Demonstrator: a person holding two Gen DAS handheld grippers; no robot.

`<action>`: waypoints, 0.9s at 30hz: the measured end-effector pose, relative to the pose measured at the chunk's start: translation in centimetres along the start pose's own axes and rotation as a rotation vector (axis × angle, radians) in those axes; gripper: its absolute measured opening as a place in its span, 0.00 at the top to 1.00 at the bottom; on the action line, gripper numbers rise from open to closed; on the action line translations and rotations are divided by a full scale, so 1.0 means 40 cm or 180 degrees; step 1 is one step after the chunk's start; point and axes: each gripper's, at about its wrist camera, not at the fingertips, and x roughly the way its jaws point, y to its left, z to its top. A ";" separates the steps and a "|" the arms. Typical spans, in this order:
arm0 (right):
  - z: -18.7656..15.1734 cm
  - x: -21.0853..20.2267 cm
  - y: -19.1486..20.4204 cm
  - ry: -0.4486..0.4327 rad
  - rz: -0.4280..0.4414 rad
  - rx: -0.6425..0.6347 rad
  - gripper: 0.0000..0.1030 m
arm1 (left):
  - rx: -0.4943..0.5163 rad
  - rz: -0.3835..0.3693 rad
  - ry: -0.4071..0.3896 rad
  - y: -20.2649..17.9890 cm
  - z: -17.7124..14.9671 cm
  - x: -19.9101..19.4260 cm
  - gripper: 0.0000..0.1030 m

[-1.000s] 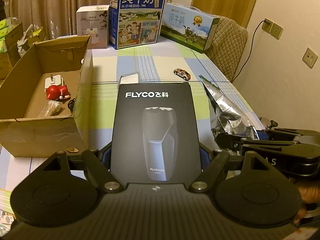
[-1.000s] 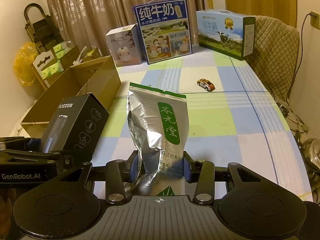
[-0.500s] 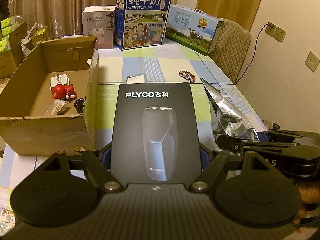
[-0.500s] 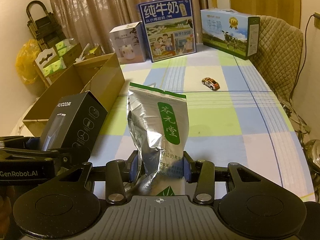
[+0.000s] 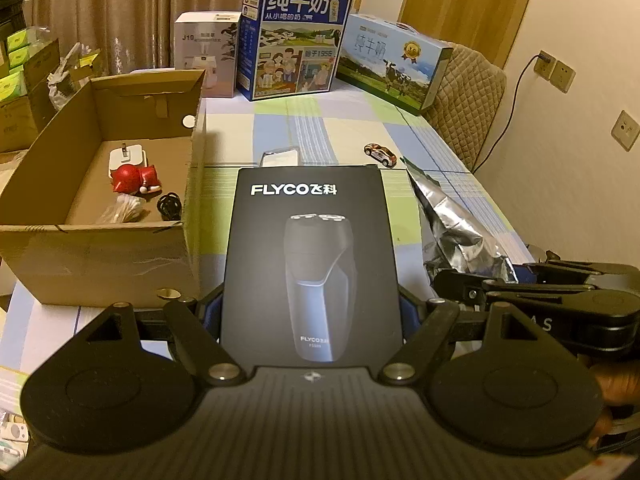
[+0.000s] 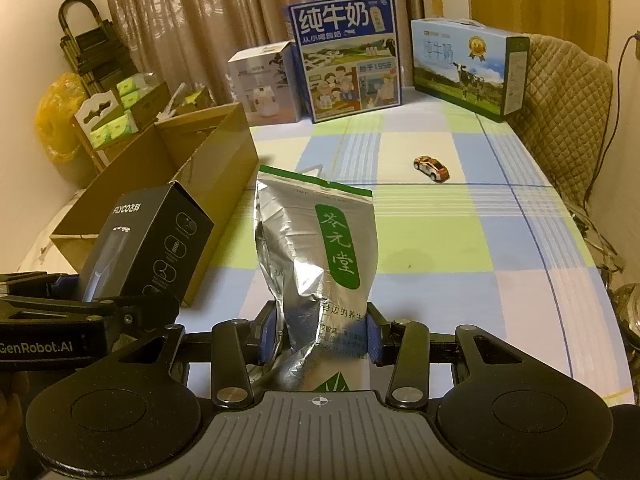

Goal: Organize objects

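My left gripper [image 5: 310, 312] is shut on a black FLYCO shaver box [image 5: 308, 240], held upright above the table near its front edge. To its left stands an open cardboard box [image 5: 96, 256] holding a red toy [image 5: 134, 178], a white charger [image 5: 128, 156] and a black cable [image 5: 170, 205]. My right gripper [image 6: 320, 332] is shut on the lower part of a silver foil pouch [image 6: 316, 240] with a green label. In the right wrist view the shaver box [image 6: 148, 240] sits to the left, in front of the cardboard box [image 6: 224, 152].
A toy car [image 6: 431, 168] lies mid-table, and a small flat silver item [image 5: 280, 157] shows behind the shaver box. Two milk cartons [image 5: 294, 40] [image 5: 394, 60] and a white box [image 5: 206, 52] line the far edge. A padded chair [image 5: 468, 92] stands at the right.
Both grips are unchanged. The scene has slid slightly to the right in each view, a small drift of both hands; nothing on the table has moved.
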 end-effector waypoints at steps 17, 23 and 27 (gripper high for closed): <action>0.005 0.013 0.053 0.0014 0.0075 -0.0086 0.61 | -0.0079 0.0053 -0.0064 0.049 -0.003 -0.033 0.26; 0.014 0.022 0.079 0.0010 0.0114 -0.0120 0.60 | -0.0090 0.0077 -0.0091 0.065 -0.003 -0.051 0.26; 0.022 0.030 0.103 0.0008 0.0152 -0.0149 0.60 | -0.0109 0.0104 -0.0131 0.089 0.000 -0.068 0.26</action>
